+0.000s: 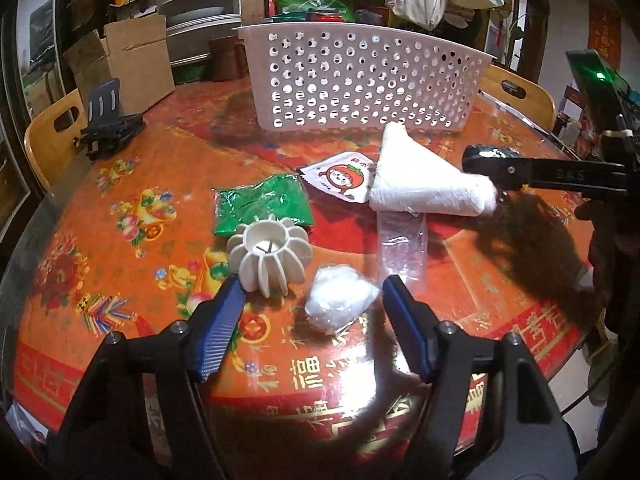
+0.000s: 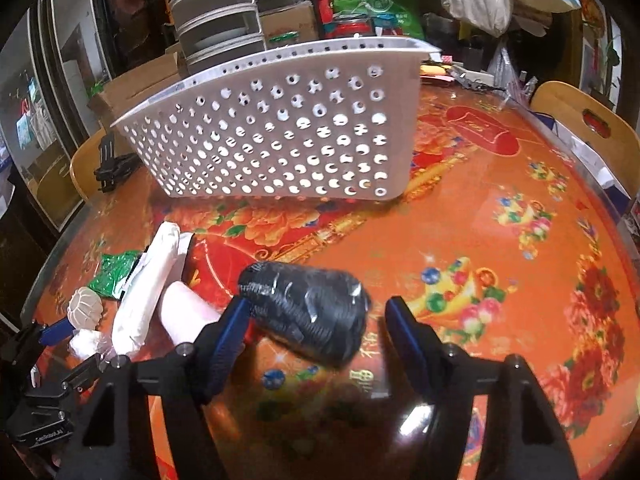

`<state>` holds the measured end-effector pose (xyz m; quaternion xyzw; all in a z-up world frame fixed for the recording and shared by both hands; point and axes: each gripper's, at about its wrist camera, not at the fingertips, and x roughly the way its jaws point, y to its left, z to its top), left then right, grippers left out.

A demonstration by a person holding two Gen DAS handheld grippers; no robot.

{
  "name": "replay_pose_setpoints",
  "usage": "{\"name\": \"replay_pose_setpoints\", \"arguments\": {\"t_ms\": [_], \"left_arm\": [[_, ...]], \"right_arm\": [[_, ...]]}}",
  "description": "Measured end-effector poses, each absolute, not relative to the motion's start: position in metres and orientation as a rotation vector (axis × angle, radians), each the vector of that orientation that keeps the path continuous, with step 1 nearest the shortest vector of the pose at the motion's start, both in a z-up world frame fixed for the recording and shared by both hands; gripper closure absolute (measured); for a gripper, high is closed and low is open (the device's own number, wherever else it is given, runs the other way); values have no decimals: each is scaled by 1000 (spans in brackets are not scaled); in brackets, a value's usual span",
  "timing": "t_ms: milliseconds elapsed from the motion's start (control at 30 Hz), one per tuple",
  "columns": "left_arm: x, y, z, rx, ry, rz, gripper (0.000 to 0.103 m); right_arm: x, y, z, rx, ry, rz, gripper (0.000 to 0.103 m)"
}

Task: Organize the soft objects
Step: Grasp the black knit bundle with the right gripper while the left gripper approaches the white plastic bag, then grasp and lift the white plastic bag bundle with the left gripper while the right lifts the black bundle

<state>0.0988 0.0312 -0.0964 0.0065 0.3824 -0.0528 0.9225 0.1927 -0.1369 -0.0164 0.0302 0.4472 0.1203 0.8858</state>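
A white perforated basket (image 1: 360,76) stands at the far side of the round table; it also shows in the right wrist view (image 2: 280,128). My left gripper (image 1: 312,300) is open just above a small white wad in clear wrap (image 1: 340,300), beside a white ribbed plastic piece (image 1: 272,256). A rolled white towel (image 1: 420,180), a green packet (image 1: 260,208) and a cartoon-printed sachet (image 1: 340,178) lie beyond. My right gripper (image 2: 316,320) is open around a black wrapped bundle (image 2: 308,308), whose blurred end lies between the fingers; the towel (image 2: 148,288) lies to its left.
A black phone stand (image 1: 108,128) sits at the table's left edge. Wooden chairs (image 1: 52,136) stand at both sides. A cardboard box (image 1: 128,60), stacked trays and bags crowd the back. A strip of clear plastic (image 1: 402,248) lies by the towel.
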Motion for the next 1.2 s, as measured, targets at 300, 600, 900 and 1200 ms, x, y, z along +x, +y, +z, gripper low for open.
{"name": "replay_pose_setpoints", "arguments": {"t_ms": [300, 600, 900, 1200], "left_arm": [[89, 25, -92, 19, 760, -180, 69], [76, 31, -80, 17, 721, -162, 69], [75, 41, -51, 3, 674, -154, 69], [107, 48, -4, 10, 622, -151, 69]], "right_arm": [[187, -131, -16, 40, 926, 275, 54], [175, -144, -4, 50, 896, 266, 55], [168, -151, 15, 54, 849, 271, 55], [171, -155, 46, 39, 793, 280, 55]]}}
